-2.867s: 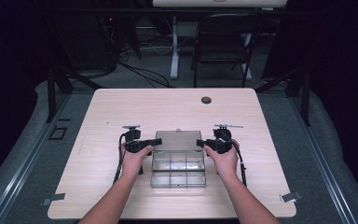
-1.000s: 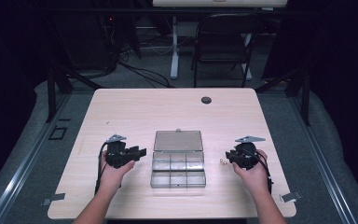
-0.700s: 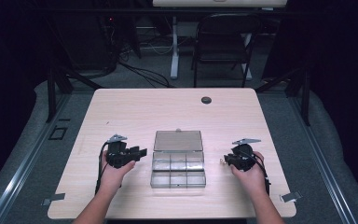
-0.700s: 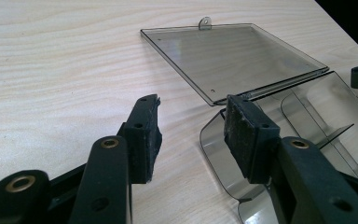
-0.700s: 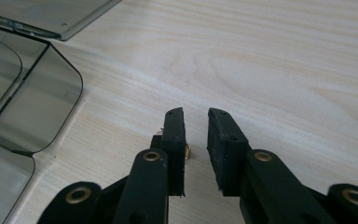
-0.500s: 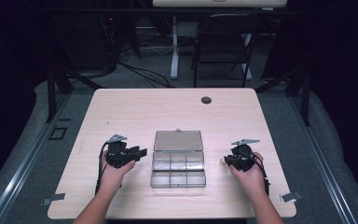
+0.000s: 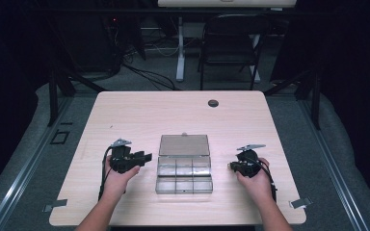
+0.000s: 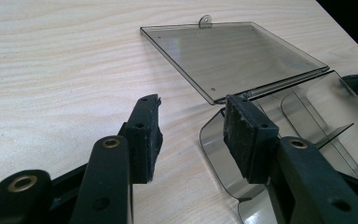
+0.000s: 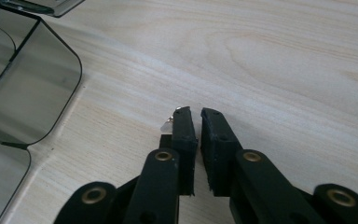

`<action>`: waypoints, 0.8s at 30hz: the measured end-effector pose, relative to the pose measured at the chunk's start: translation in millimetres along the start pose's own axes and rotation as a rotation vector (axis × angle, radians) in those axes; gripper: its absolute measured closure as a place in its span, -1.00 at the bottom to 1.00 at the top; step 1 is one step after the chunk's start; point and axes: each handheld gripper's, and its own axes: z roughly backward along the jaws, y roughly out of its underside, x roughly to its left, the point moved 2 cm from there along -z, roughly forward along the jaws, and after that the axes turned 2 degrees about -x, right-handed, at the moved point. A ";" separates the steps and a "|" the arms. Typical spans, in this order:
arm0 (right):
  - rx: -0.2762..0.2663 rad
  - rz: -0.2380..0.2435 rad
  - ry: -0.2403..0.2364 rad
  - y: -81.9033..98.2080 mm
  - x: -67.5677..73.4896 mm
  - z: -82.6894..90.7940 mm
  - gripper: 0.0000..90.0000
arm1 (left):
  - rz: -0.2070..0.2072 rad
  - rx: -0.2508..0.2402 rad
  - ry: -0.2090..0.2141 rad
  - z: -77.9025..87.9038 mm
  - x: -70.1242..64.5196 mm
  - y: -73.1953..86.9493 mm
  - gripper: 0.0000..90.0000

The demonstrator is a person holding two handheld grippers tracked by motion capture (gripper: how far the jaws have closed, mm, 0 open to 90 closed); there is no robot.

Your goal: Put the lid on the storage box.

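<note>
1. Two claws are in my hands. The right gripper [image 9: 195,112] has its jaws nearly together, a thin gap left between the pads; they have just been closing.
2. A small pale object [image 9: 168,124] pokes out beside the left pad's tip in the right gripper view, touching its outer face. I cannot tell what it is, or whether anything sits between the pads.
3. The left gripper [image 8: 191,133] has its jaws well apart, nothing between them, held just over the light wooden table [image 7: 139,115].
4. Just beyond the left claw's right pad lies the clear smoky plastic compartment box [image 8: 317,116], its rounded corner close to that pad.
5. The box's flat hinged lid [image 8: 233,51] lies open on the table beyond the tray, a small tab at its far edge.
6. From the high view the box [image 7: 184,172] sits between the two claws, the left gripper [image 7: 147,157] near its left edge and the right gripper [image 7: 231,166] a little off its right edge.
</note>
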 end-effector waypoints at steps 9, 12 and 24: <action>0.004 0.000 -0.016 -0.6 -0.4 0.2 0.96 | 0.000 0.002 -0.001 -0.2 0.2 0.2 0.24; 0.002 0.014 -0.012 -0.8 0.6 0.2 0.96 | 0.001 0.003 -0.002 -0.5 0.5 0.3 0.25; -0.062 0.055 -0.013 -8.7 10.9 18.0 0.97 | 0.005 -0.001 -0.001 0.5 1.2 0.1 0.25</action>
